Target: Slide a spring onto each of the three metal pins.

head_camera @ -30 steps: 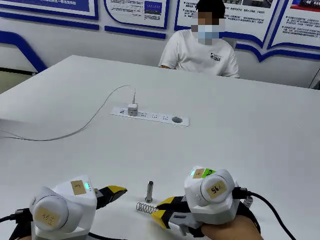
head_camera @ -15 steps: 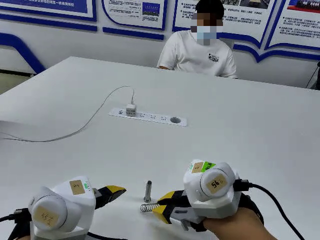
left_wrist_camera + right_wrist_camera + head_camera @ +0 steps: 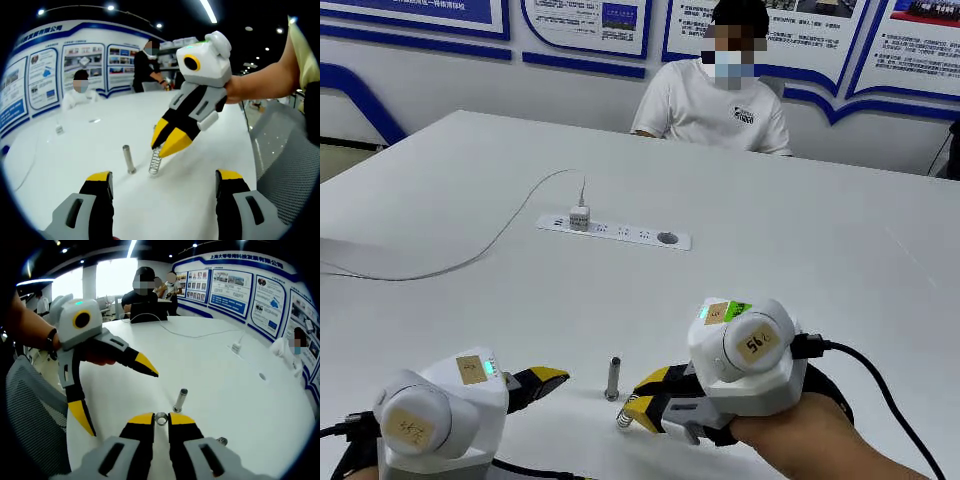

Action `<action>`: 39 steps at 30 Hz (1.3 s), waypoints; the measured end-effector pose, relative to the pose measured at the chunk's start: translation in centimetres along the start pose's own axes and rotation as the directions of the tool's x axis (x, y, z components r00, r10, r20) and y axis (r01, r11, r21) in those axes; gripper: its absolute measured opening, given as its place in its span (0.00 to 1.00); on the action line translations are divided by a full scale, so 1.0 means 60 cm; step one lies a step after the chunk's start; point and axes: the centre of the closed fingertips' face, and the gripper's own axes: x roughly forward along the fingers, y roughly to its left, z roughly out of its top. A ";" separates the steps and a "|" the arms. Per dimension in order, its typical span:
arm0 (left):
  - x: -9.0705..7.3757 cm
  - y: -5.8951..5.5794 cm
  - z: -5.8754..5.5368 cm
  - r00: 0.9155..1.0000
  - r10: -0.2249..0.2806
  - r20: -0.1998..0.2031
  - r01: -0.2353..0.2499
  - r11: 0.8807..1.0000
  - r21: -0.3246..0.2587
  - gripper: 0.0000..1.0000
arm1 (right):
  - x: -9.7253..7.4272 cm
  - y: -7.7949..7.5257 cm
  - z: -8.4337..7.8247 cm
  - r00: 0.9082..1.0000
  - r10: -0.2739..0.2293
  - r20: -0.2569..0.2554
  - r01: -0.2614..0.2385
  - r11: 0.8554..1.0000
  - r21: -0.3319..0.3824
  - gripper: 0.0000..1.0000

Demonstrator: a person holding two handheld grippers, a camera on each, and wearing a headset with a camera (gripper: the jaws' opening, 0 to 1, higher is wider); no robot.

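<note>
A short metal pin [image 3: 613,378] stands upright on the white table [image 3: 800,270], between the two grippers. My right gripper [image 3: 639,398] is just right of it, shut on the top end of a small spring [image 3: 624,420] whose lower end rests on the table. The right gripper view shows the spring [image 3: 160,418] end-on between the closed jaws, with the pin [image 3: 180,400] just beyond. My left gripper [image 3: 542,382] stands open left of the pin. In the left gripper view the pin [image 3: 129,158] and the tilted spring [image 3: 155,161] stand ahead of the wide-open left gripper [image 3: 162,176].
A power strip [image 3: 630,234] with a white charger [image 3: 580,217] and a long cable [image 3: 490,245] lies mid-table. A person [image 3: 715,95] sits at the far side. A small metal piece [image 3: 221,441] lies near my right gripper.
My right gripper has raised one end of the spring, so it now stands tilted instead of lying flat. The left gripper has hardly moved.
</note>
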 end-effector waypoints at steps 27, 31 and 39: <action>0.003 -0.005 0.004 1.000 -0.015 0.006 0.015 0.997 0.073 0.53 | -0.031 0.036 0.038 0.996 0.086 -0.027 -0.084 0.994 0.069 0.12; 0.004 -0.004 0.005 1.000 -0.013 0.012 0.012 0.996 0.089 0.44 | -0.032 0.040 0.038 0.995 0.093 -0.032 -0.091 0.993 0.071 0.12; 0.007 -0.012 0.013 0.999 -0.028 0.031 0.024 0.994 0.109 0.30 | -0.034 0.049 0.044 0.994 0.110 -0.028 -0.108 0.991 0.077 0.12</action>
